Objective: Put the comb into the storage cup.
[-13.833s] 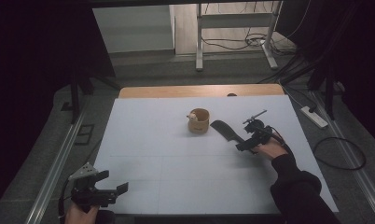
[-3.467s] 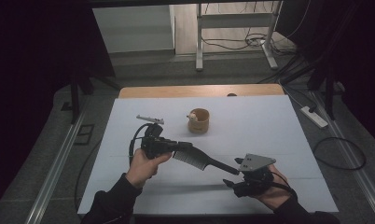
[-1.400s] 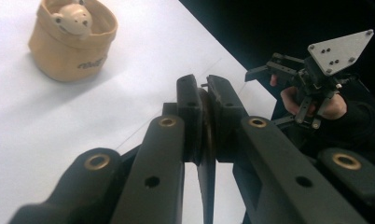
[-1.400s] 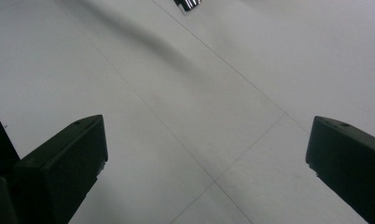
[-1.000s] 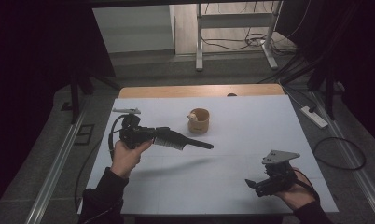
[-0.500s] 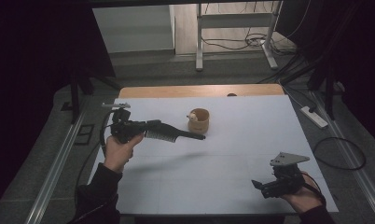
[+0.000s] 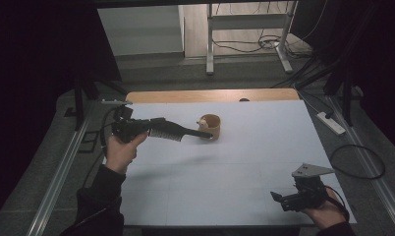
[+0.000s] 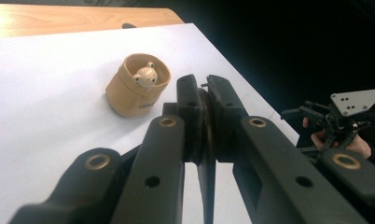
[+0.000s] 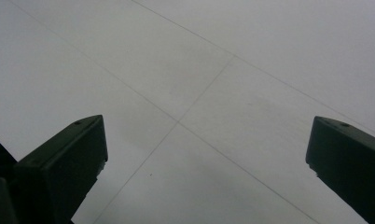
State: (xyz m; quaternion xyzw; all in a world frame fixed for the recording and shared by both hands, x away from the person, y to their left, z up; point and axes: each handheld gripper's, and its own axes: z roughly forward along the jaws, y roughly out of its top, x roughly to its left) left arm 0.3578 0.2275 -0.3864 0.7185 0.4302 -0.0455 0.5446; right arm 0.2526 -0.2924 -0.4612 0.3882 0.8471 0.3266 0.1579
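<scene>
A black hairbrush (image 7: 178, 132) is clamped in my left gripper (image 7: 158, 129), which a hand holds above the table's left side. The brush's handle points right, and its tip reaches the tan cup (image 7: 211, 126). In the left gripper view the jaws (image 8: 205, 100) are shut on the thin dark brush (image 8: 207, 158), seen edge-on. Beyond them stands the cup (image 8: 138, 91) with a small bear figure (image 8: 144, 76) inside. My right gripper (image 7: 280, 199) rests low near the front right corner. Its jaws (image 9: 206, 154) stand wide apart over bare white table, with nothing between them.
The white table top (image 7: 244, 162) has a wooden strip (image 7: 210, 95) along its far edge. Metal rails run down both sides. A power strip (image 7: 329, 123) and cables lie on the floor at the right. My right gripper (image 8: 337, 119) appears past the table edge in the left gripper view.
My left gripper has carried the brush up and toward the far left, so its handle tip now meets the cup. My right gripper has drifted right toward the front corner.
</scene>
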